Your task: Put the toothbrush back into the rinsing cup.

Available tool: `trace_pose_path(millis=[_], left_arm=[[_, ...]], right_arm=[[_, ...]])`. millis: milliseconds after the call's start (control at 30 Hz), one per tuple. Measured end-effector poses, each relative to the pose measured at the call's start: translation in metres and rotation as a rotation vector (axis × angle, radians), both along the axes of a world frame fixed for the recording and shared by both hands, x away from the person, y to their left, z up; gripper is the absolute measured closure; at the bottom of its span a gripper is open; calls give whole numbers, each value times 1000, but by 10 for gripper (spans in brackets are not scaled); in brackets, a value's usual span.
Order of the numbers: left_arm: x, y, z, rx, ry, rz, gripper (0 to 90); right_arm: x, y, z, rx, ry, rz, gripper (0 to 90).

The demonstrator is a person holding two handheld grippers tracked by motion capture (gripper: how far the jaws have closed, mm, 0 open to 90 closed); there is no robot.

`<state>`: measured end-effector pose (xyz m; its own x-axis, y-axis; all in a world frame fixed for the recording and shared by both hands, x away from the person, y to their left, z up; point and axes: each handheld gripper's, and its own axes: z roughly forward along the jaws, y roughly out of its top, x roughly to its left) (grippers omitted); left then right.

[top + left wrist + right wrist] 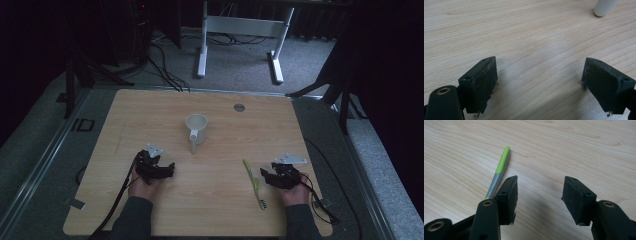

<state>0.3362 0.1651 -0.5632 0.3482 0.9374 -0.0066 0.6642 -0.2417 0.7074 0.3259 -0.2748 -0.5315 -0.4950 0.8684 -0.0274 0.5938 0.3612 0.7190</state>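
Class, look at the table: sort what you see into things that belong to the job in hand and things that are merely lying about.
Job in hand:
- toothbrush, lying just beside the right hand-held gripper
- white mug, upright

Lying about:
- round grey insert in the table top
- white desk frame on the floor behind

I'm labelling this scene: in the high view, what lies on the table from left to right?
Left hand-held gripper → white mug → green toothbrush → right hand-held gripper.
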Motion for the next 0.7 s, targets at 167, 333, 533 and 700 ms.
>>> trace_pose_path(millis=[167,333,533,700], left_arm=[[0,0,0,-1,0,1,139],[0,0,0,0,0,0,139],[0,0,0,-1,0,0,140],[0,0,0,-1,0,0,139]], right_arm=[[-4,0,10,8,-6,-1,461],[-7,1,25,33,-36,-8,489],[-8,10,42,42,-71,22,503],[-11,19,53,53,-48,28,514]])
